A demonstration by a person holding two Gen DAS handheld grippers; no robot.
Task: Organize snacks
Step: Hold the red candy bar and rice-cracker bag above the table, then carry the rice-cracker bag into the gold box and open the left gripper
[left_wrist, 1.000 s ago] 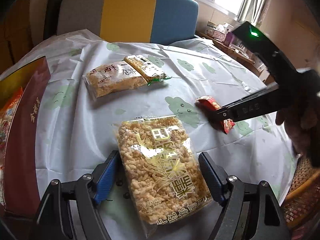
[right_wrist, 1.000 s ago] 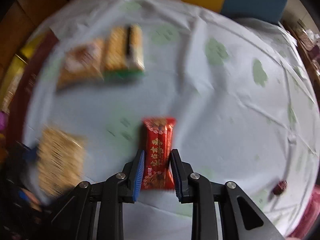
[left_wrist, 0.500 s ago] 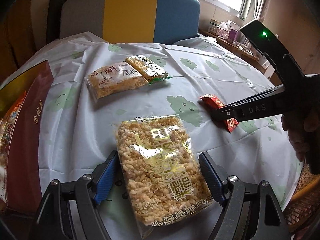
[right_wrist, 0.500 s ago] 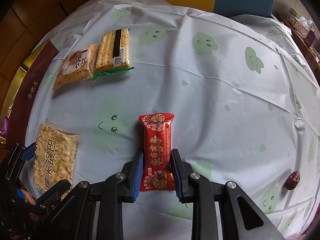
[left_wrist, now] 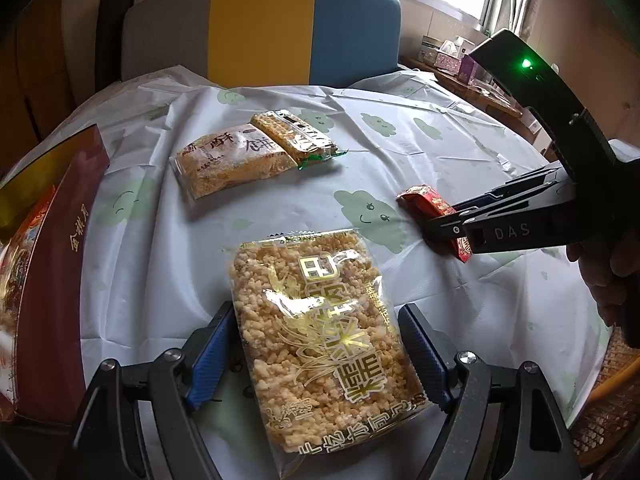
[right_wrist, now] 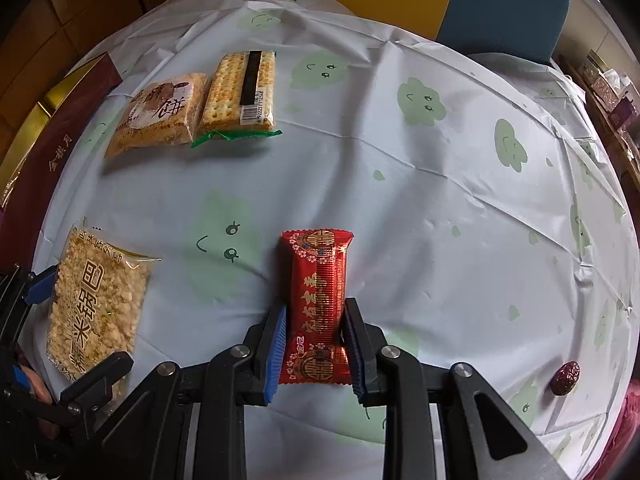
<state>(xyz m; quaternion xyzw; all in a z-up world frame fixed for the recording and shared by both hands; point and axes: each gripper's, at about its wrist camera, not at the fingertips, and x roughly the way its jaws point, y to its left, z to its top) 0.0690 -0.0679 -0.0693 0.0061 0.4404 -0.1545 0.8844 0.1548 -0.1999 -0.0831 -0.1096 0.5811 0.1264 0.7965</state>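
Note:
My left gripper [left_wrist: 320, 356] is shut on a clear bag of puffed rice crackers [left_wrist: 320, 332], its blue pads against the bag's two sides just above the tablecloth. The bag also shows in the right wrist view [right_wrist: 96, 304]. My right gripper [right_wrist: 314, 344] is shut on a red foil snack packet [right_wrist: 318, 304], which also shows in the left wrist view [left_wrist: 434, 208]. A brown cracker pack [right_wrist: 160, 112] and a soda biscuit pack [right_wrist: 244, 92] lie side by side further back.
A dark red gift box [left_wrist: 48, 272] stands at the table's left edge. A small dark red candy [right_wrist: 565, 378] lies near the right edge. A grey, yellow and blue chair [left_wrist: 260, 32] stands behind the table. A wicker basket [left_wrist: 608, 404] sits off the right edge.
The right wrist view has steadied from a blurred swing. The right gripper has shifted slightly with the red packet held. The left gripper still holds the rice cracker bag.

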